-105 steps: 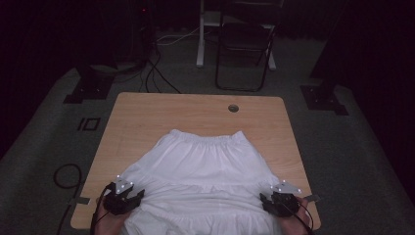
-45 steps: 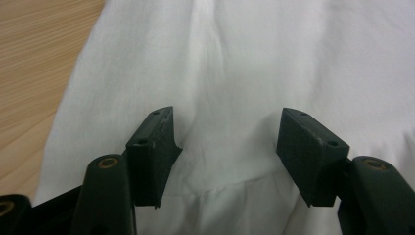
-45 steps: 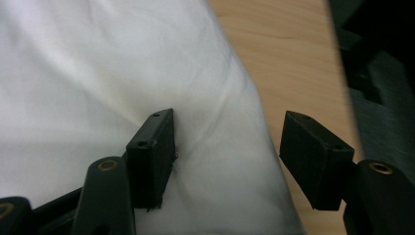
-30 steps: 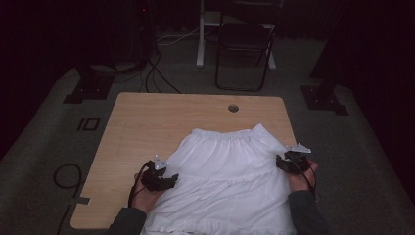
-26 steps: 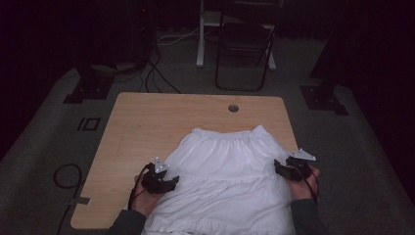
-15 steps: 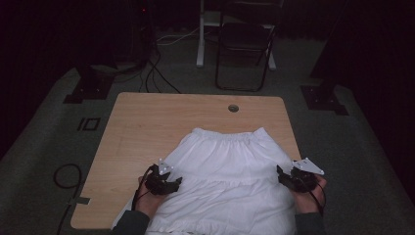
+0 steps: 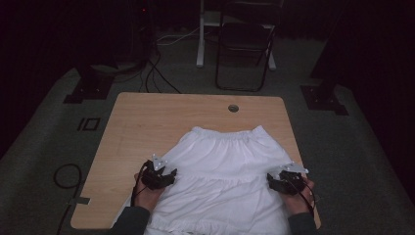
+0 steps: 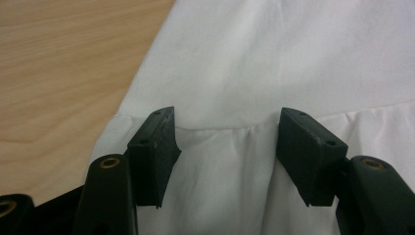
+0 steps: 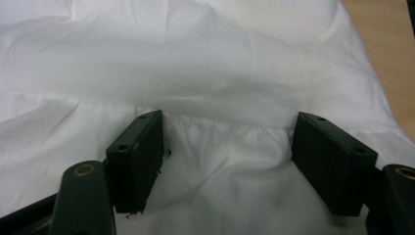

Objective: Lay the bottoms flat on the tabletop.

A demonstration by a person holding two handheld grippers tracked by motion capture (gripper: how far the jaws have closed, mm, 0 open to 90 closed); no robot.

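From above, the white skirt (image 7: 227, 176) lies flat on the wooden table (image 7: 161, 117), hem toward the person. The left gripper (image 7: 157, 175) and right gripper (image 7: 286, 180) sit at its side edges.

In the left gripper view, the jaws stand apart over the gathered seam (image 8: 225, 128), gripping nothing.

In the right gripper view, the jaws have just been opening and stand wide, with cloth between them but not pinched.

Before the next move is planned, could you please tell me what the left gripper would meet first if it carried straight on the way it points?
Most likely the white skirt: the left gripper, open, points along its gathered seam; depth is unclear.
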